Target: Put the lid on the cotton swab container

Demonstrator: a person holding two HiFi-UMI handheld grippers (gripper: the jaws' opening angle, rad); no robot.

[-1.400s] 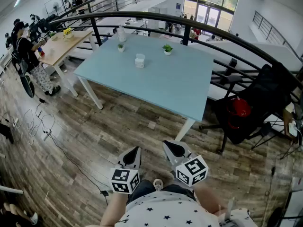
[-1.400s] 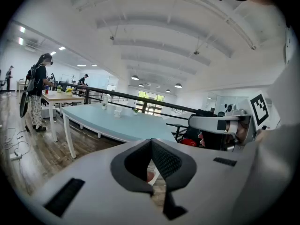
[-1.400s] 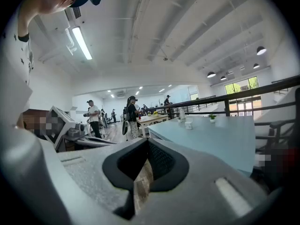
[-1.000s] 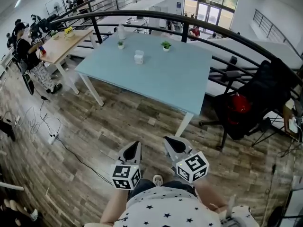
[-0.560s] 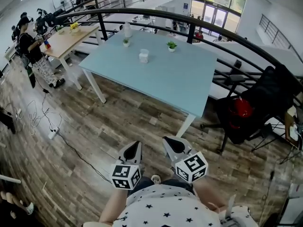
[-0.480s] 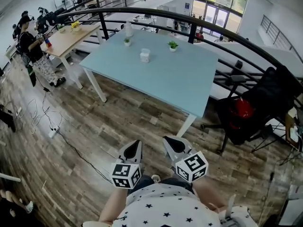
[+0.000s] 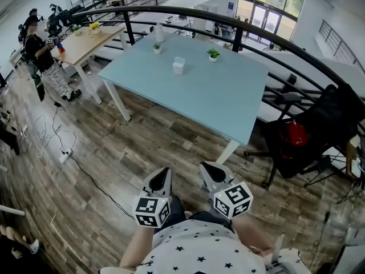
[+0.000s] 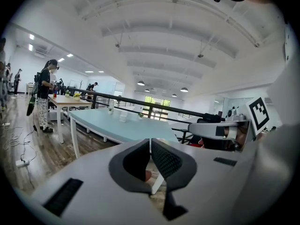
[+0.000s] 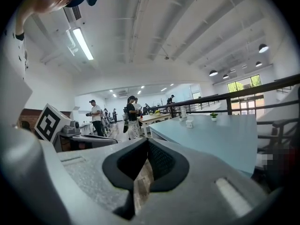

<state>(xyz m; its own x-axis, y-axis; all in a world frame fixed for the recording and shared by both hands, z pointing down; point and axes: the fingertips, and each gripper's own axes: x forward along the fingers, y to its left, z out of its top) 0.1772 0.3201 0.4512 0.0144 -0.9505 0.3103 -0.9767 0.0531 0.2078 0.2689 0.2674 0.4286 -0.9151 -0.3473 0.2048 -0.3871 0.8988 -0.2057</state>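
Note:
The cotton swab container (image 7: 178, 66) is a small white tub far off on the light blue table (image 7: 217, 104); its lid cannot be made out at this distance. It also shows tiny in the left gripper view as the container (image 8: 123, 118) and in the right gripper view as the container (image 9: 189, 123). Both grippers hang low in front of the person's body, over the wooden floor and well short of the table. The left gripper (image 7: 162, 177) is shut and empty, and so is the right gripper (image 7: 210, 170). Up close, the left gripper (image 8: 150, 142) and the right gripper (image 9: 147, 144) show their pads meeting.
Two small potted plants (image 7: 213, 53) and a bottle (image 7: 159, 33) stand at the table's far side. A curved black railing (image 7: 268, 36) runs behind it. A black chair (image 7: 319, 130) stands at the right. People stand by a wooden desk (image 7: 85, 39) at the far left. Cables (image 7: 63, 153) lie on the floor.
The head view has shifted, so the table and container sit slightly further right in the picture. Both grippers stay shut, low and side by side.

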